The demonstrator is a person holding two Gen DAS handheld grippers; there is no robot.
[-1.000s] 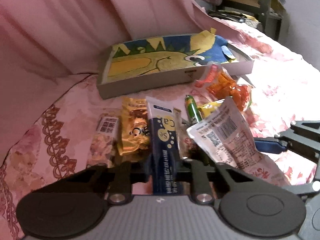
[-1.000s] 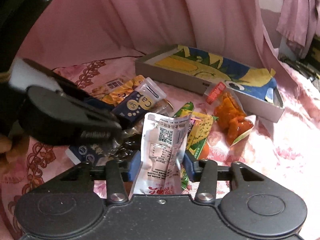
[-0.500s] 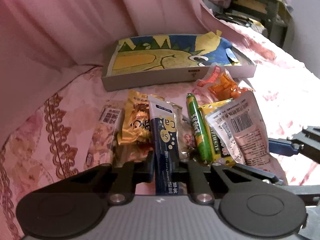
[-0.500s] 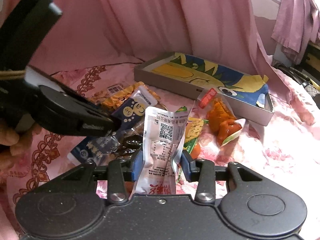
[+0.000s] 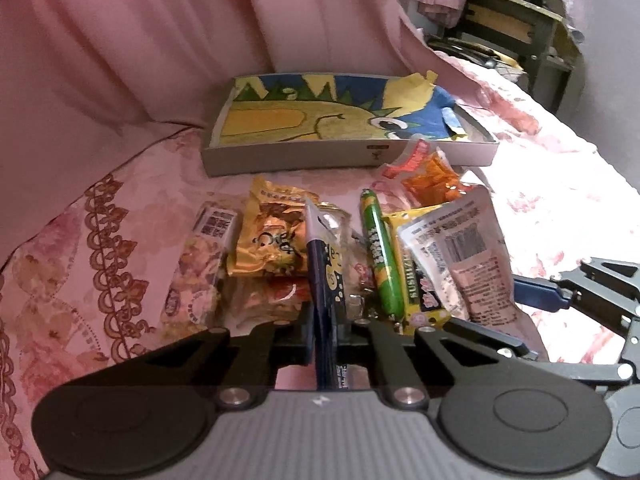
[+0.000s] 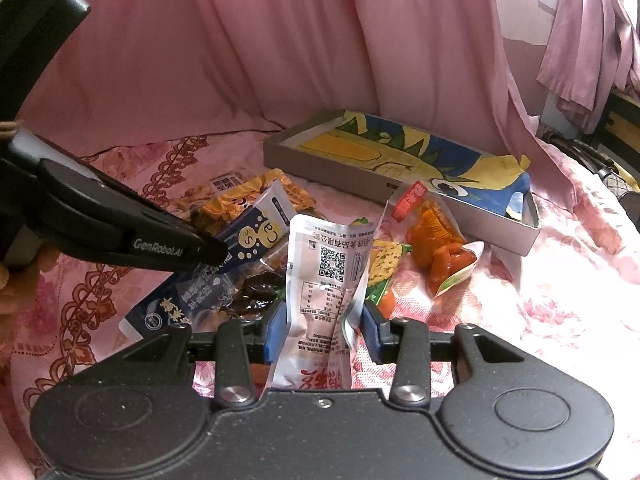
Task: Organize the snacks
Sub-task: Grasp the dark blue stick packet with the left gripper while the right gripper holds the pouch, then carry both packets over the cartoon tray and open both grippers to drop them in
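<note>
A pile of snack packs lies on the pink floral bedspread in front of a grey tray (image 5: pixel 288 160) (image 6: pixel 328 168) lined with a cartoon picture. My left gripper (image 5: pixel 324 320) (image 6: pixel 216 252) is closing on a dark blue packet (image 5: pixel 320 264) (image 6: pixel 256 236) that stands edge-on, with both pads pressing its sides. My right gripper (image 6: pixel 324 312) (image 5: pixel 520 304) is shut on the lower part of a white pouch (image 6: pixel 328 264) (image 5: pixel 460 248), which it holds upright. A green sausage stick (image 5: pixel 382 256) and a yellow packet (image 5: pixel 416 280) lie between the two held packs.
A golden packet (image 5: pixel 268 240), a clear pack with a QR label (image 5: pixel 200 264), a pack of dark fruit (image 6: pixel 252 292) and an orange snack pouch (image 5: pixel 432 176) (image 6: pixel 440 248) lie around. Pink curtains hang behind the tray. Dark furniture (image 5: pixel 512 28) stands at the far right.
The left jaws have narrowed onto the blue packet, which has turned from face-up to edge-on. The white pouch in the right gripper has straightened up and shifted right in the left view.
</note>
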